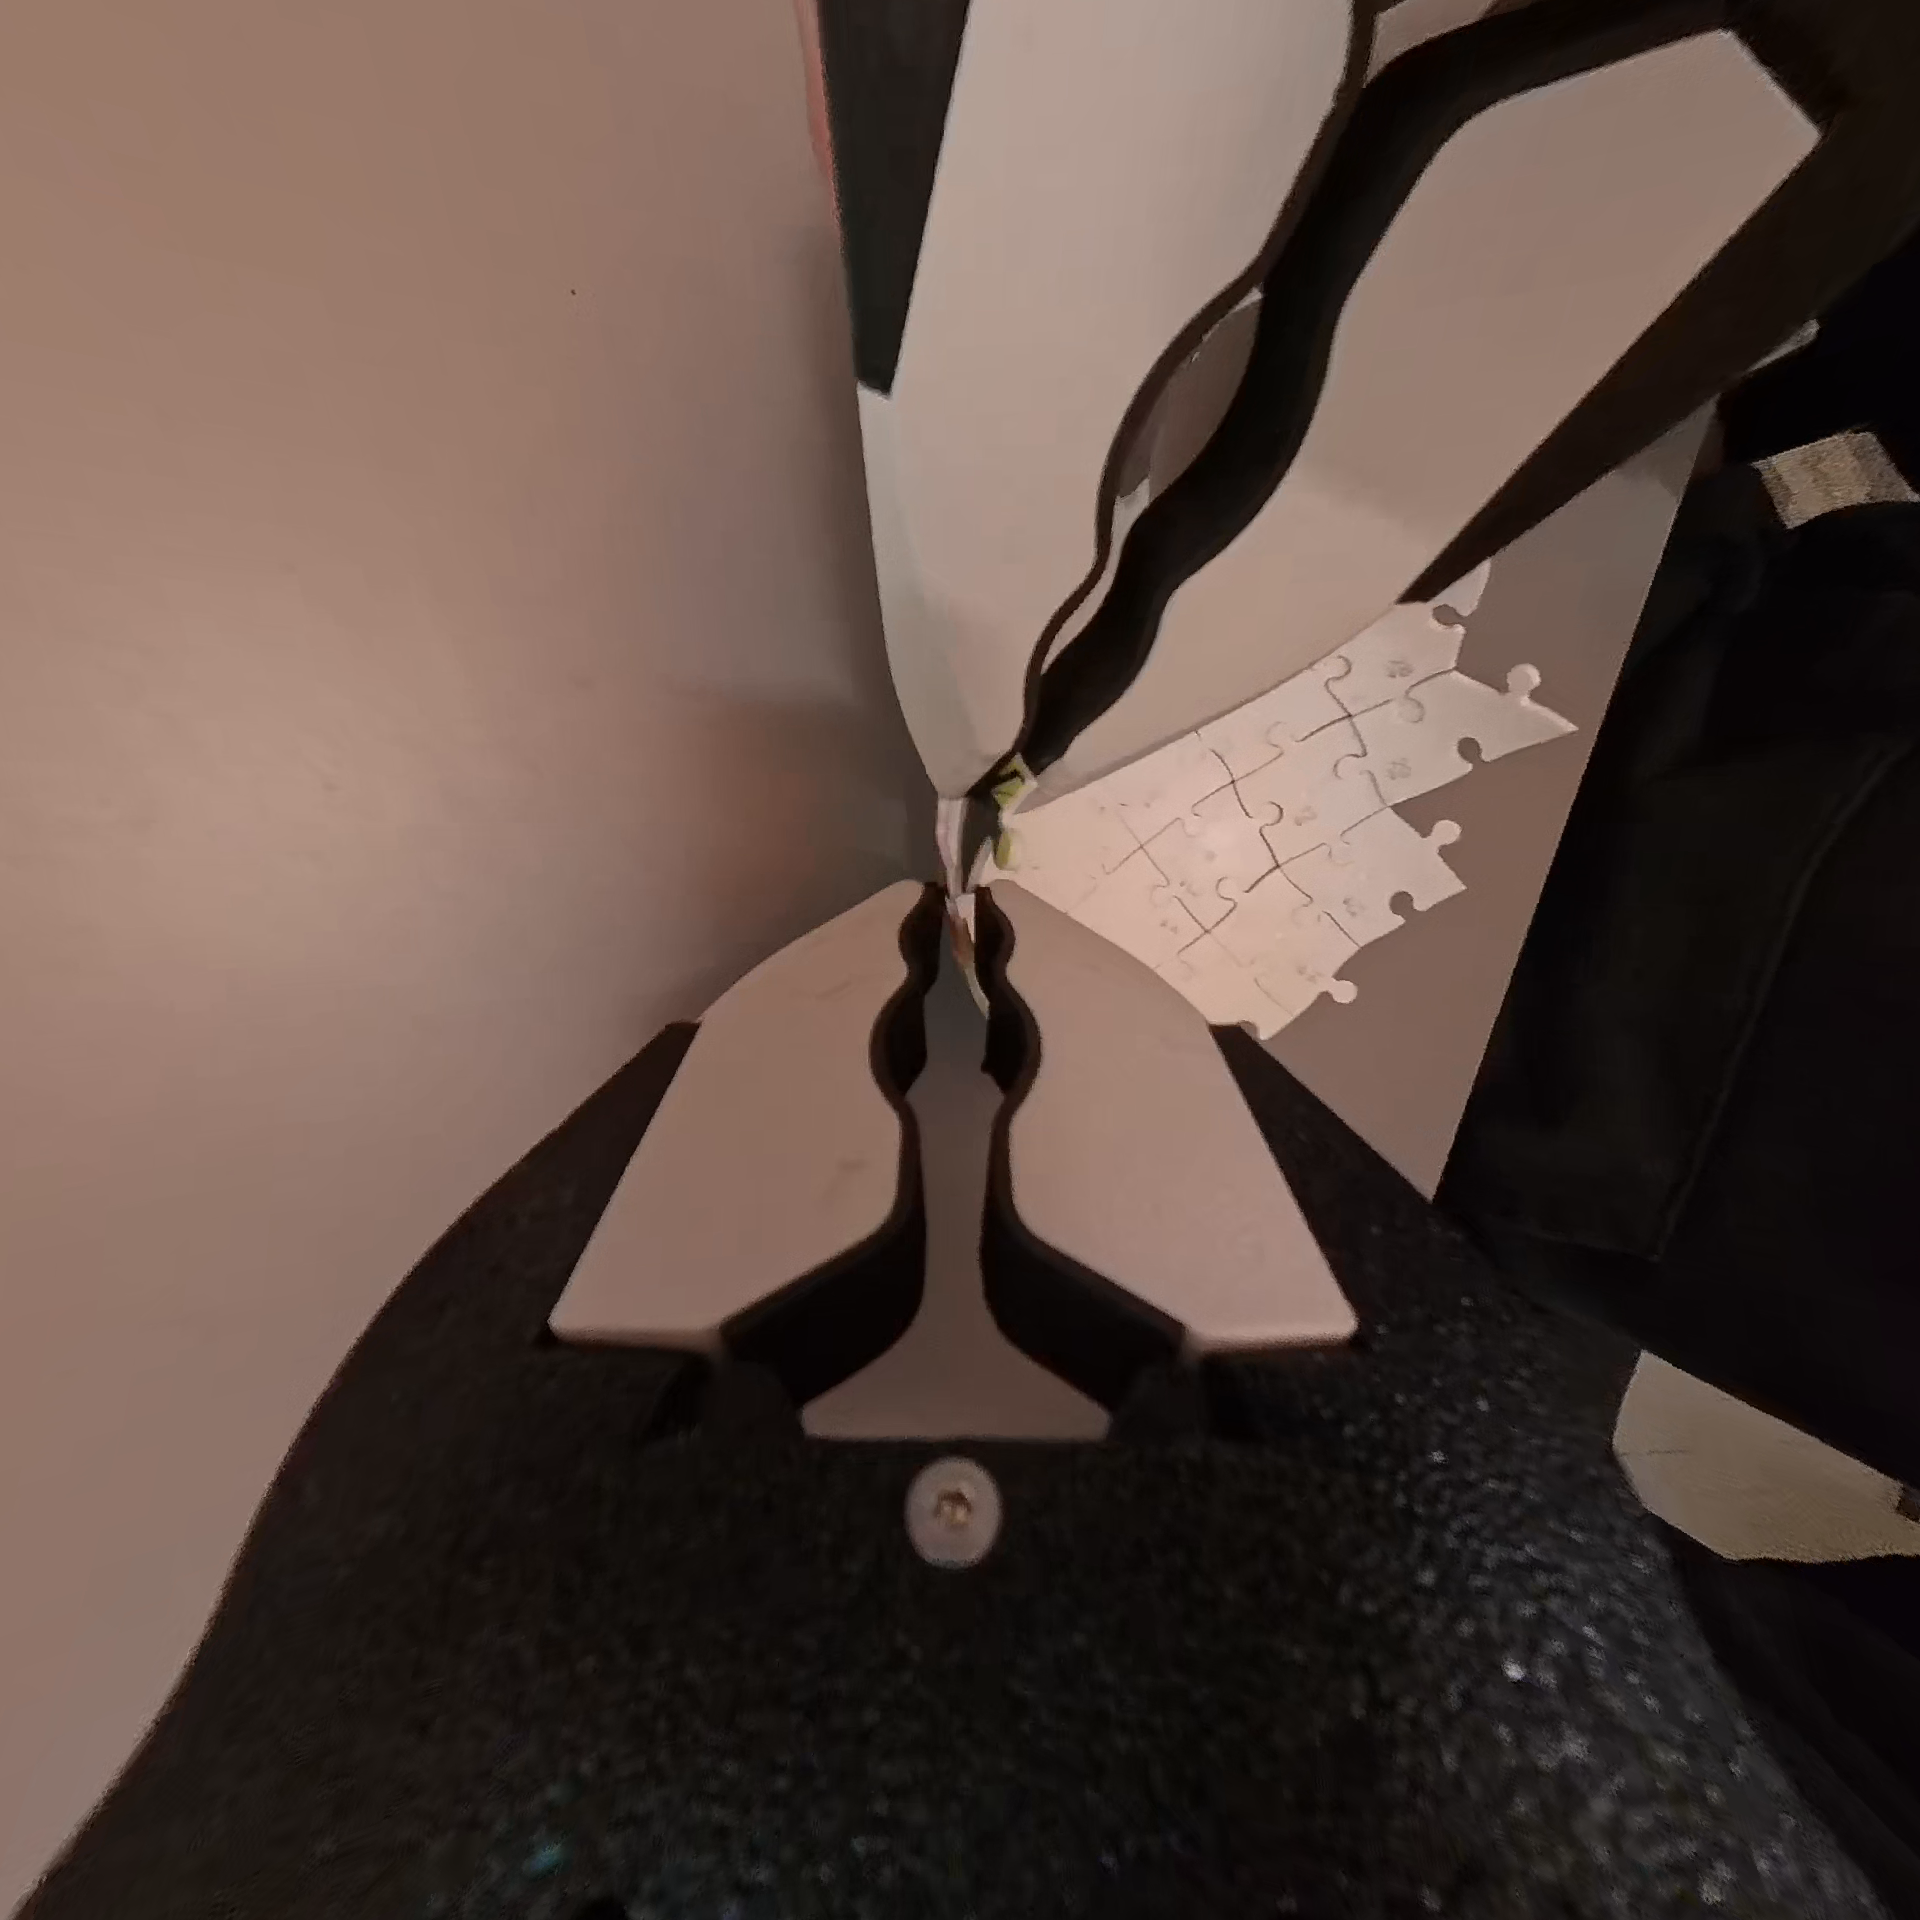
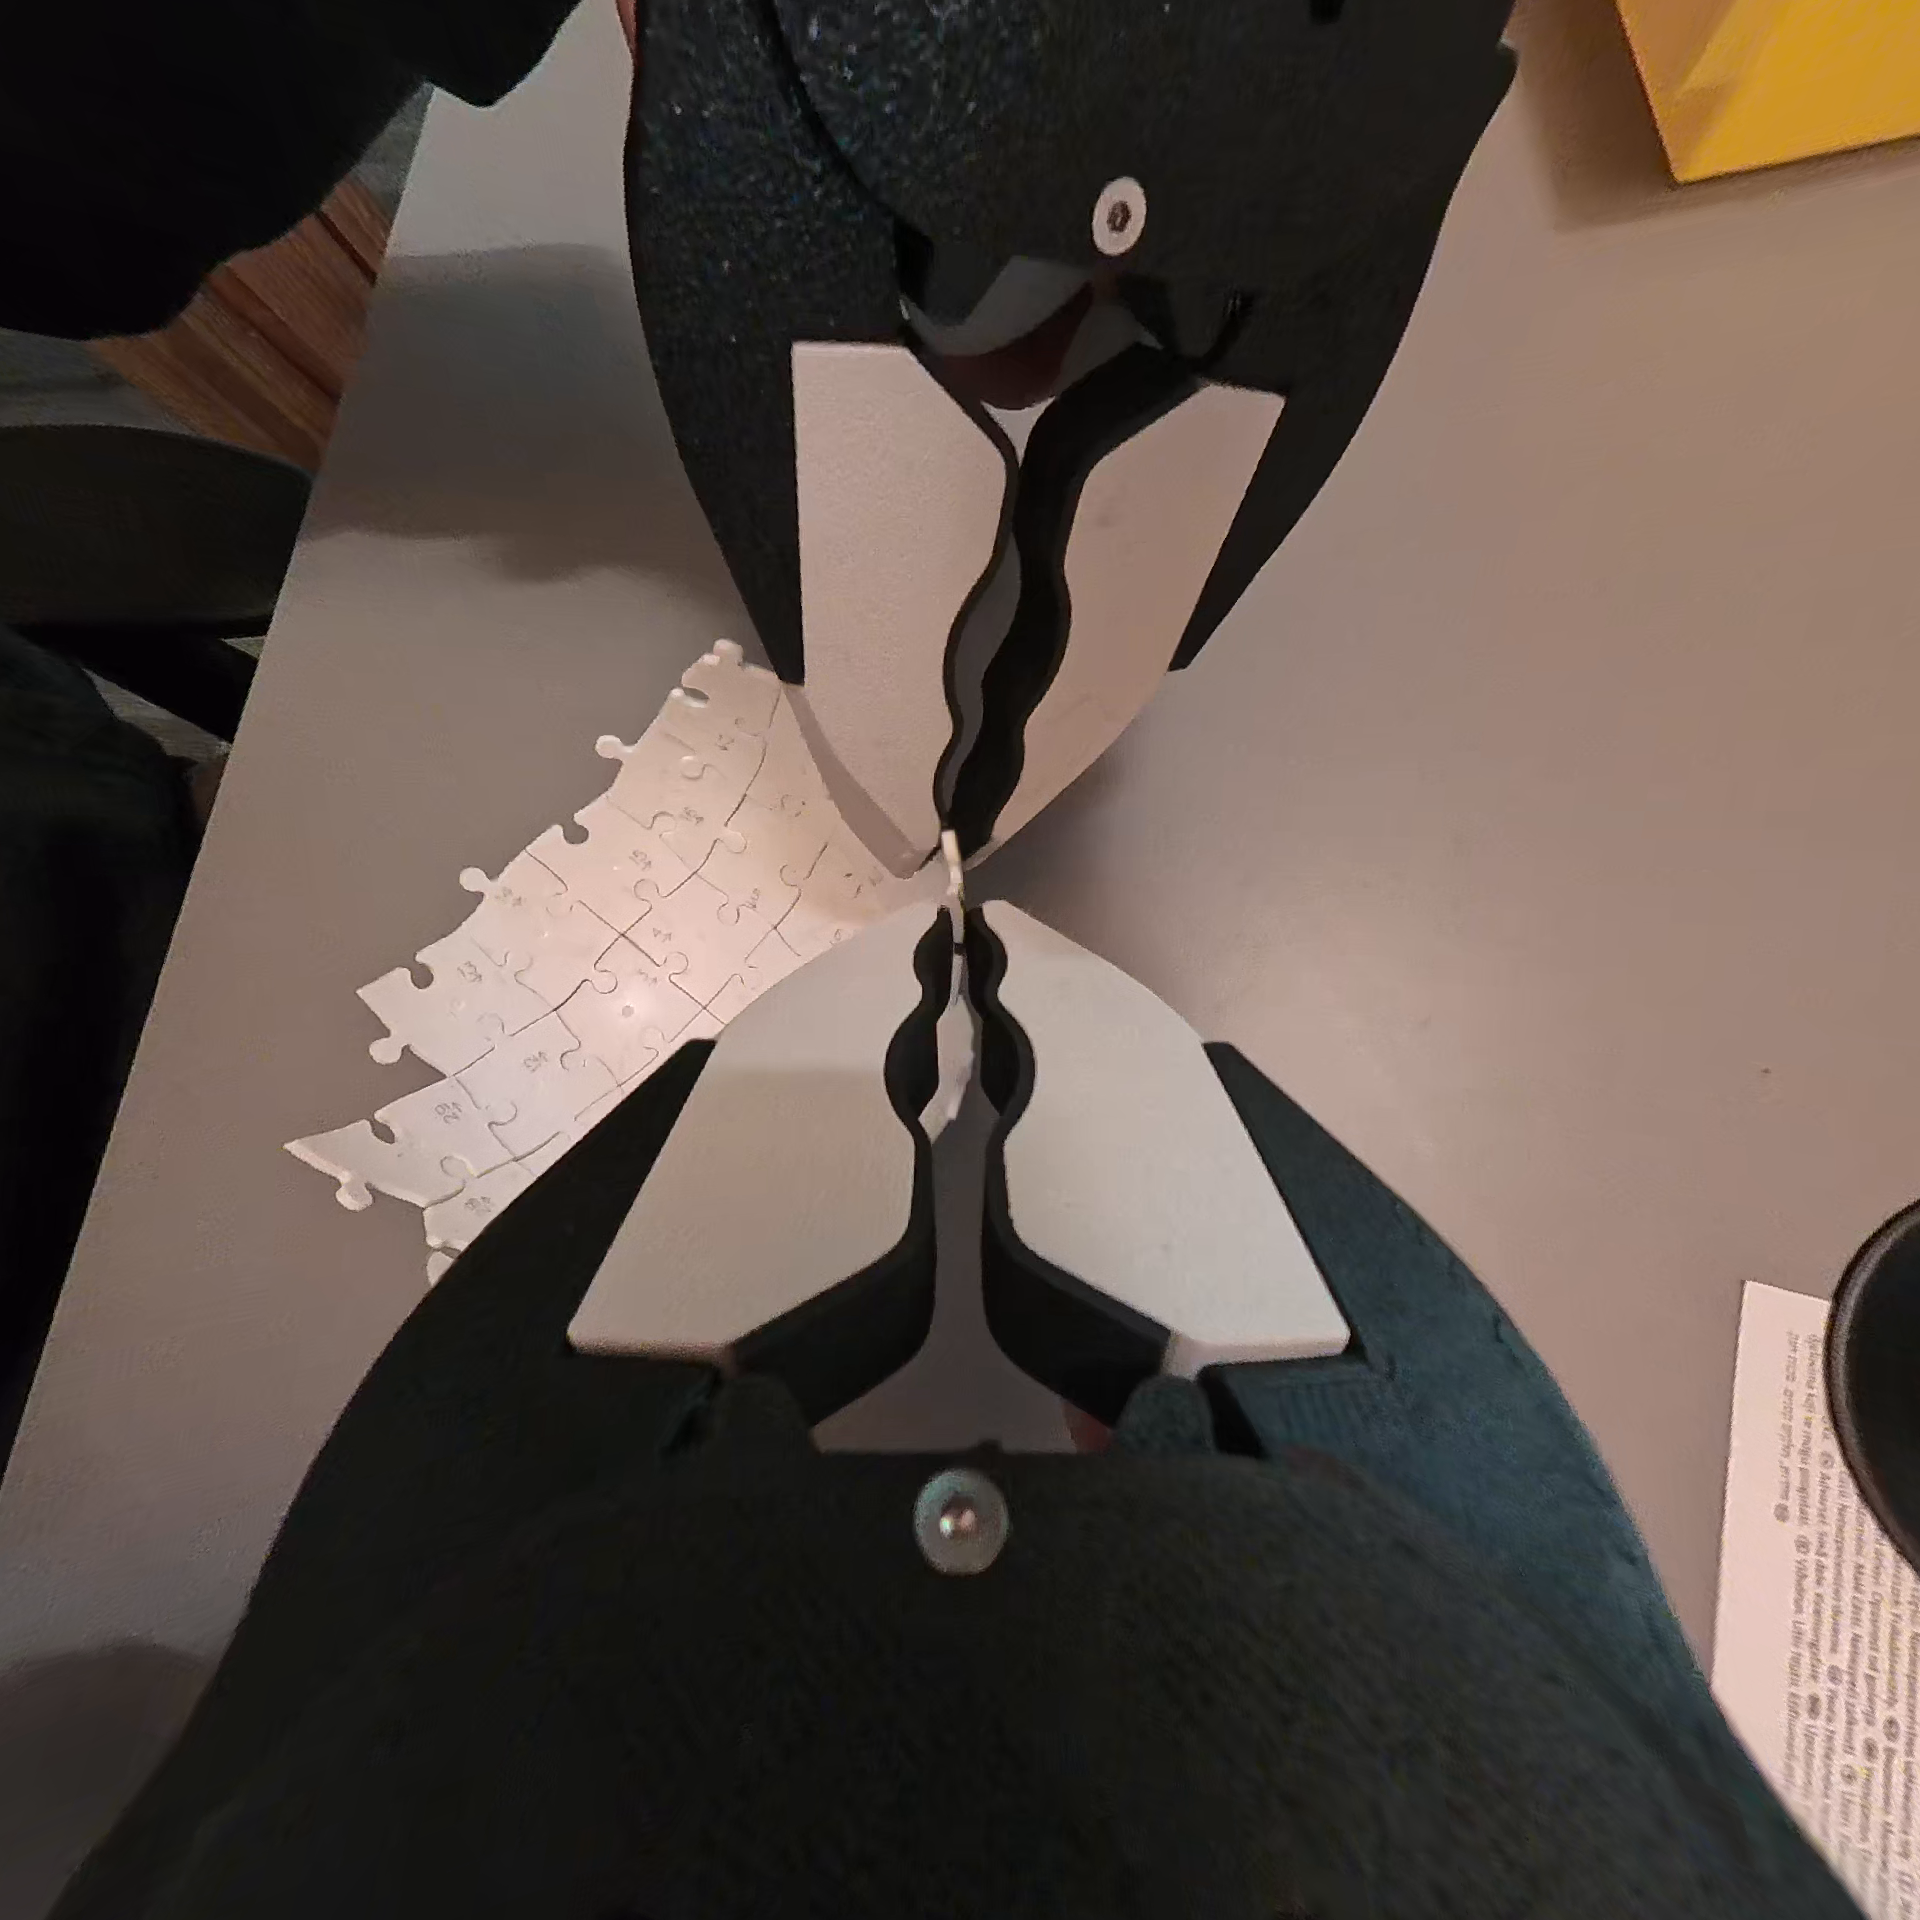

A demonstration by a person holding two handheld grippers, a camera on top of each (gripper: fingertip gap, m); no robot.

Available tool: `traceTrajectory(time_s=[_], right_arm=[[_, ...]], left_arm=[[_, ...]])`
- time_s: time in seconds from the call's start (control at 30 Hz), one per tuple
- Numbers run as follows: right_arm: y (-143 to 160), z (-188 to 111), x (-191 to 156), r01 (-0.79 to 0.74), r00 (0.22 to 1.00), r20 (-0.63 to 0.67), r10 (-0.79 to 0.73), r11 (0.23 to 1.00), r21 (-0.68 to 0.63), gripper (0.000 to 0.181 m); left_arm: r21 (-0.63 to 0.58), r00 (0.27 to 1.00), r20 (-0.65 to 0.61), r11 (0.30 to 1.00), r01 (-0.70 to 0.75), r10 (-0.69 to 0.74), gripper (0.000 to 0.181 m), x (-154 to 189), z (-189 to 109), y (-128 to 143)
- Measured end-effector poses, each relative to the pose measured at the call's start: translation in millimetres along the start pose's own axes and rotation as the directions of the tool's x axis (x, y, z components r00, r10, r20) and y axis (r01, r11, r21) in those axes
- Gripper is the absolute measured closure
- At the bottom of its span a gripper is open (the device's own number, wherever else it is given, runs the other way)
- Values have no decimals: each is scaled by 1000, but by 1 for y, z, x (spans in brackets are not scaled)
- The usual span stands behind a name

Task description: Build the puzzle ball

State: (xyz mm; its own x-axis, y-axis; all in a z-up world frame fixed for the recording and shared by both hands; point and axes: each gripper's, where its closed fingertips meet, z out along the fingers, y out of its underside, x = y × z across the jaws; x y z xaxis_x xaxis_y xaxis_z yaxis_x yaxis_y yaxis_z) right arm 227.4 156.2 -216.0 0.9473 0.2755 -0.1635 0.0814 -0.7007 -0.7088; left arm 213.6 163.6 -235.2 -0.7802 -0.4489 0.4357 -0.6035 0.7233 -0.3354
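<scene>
A curved white section of joined puzzle pieces (image 2: 582, 966) is held above the grey table (image 2: 1455, 831), its blank numbered back facing me. It also shows in the left wrist view (image 1: 1299, 831). My right gripper (image 2: 956, 935) is shut on the section's edge, and part of the section shows between its fingers. My left gripper (image 1: 961, 914) is shut on a thin white piece seen edge-on at that same edge. I cannot tell whether the piece is joined to the section. The two grippers meet tip to tip: the left gripper (image 2: 951, 842) comes from above, the right gripper (image 1: 987, 821) likewise.
A yellow box (image 2: 1787, 83) lies at the far right of the table. A printed paper sheet (image 2: 1818, 1558) and a black round object (image 2: 1881, 1340) lie at the right edge. The table's edge and wood floor (image 2: 260, 312) are to the left. A person's dark clothing (image 1: 1714, 935) is close by. My left and right fingertips are right by each other.
</scene>
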Motion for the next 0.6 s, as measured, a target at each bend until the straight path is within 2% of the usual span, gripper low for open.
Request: traceTrajectory(time_s=[0.6], right_arm=[[1, 0, 7, -42, 999, -17, 42, 999, 24, 179]], left_arm=[[109, 998, 29, 992, -66, 63, 174, -4, -8, -18]])
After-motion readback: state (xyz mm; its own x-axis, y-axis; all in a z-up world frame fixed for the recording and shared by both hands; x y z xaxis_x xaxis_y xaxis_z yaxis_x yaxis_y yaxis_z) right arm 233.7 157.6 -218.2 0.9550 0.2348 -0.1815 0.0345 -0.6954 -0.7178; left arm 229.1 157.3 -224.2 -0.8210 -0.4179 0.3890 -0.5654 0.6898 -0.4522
